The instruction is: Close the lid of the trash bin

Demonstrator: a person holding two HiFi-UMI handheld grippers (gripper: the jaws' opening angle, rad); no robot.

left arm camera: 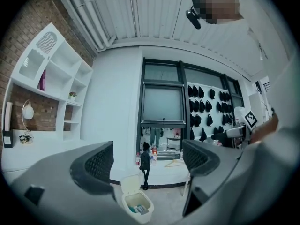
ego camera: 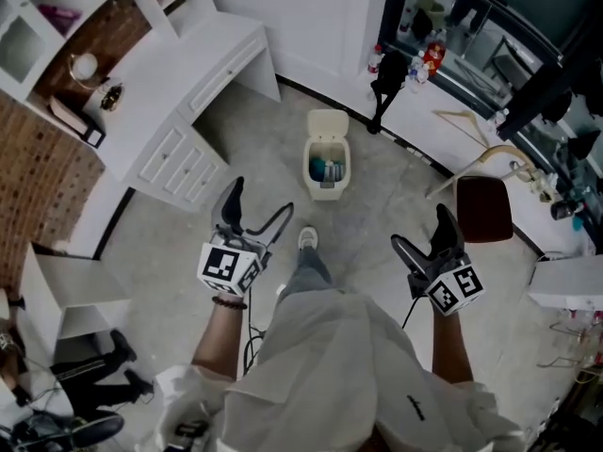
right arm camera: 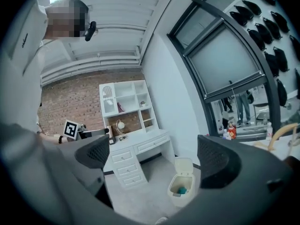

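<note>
A small cream trash bin [ego camera: 326, 169] stands on the grey floor ahead of the person, its lid [ego camera: 327, 123] tipped up and back, with teal rubbish showing inside. The bin also shows low in the left gripper view [left arm camera: 137, 205] and in the right gripper view [right arm camera: 181, 188], lid [right arm camera: 183, 165] raised. My left gripper [ego camera: 254, 211] is open and held well short of the bin, to its left. My right gripper [ego camera: 420, 232] is open too, short of the bin on its right. Neither holds anything.
A white desk with drawers [ego camera: 188, 111] and shelves [ego camera: 57, 36] stands at the left. A raised white platform [ego camera: 443, 130] with a black figure [ego camera: 384, 88], bottles [ego camera: 424, 62] and a hanger runs at the right. A brown-seated chair [ego camera: 482, 207] is beside the right gripper.
</note>
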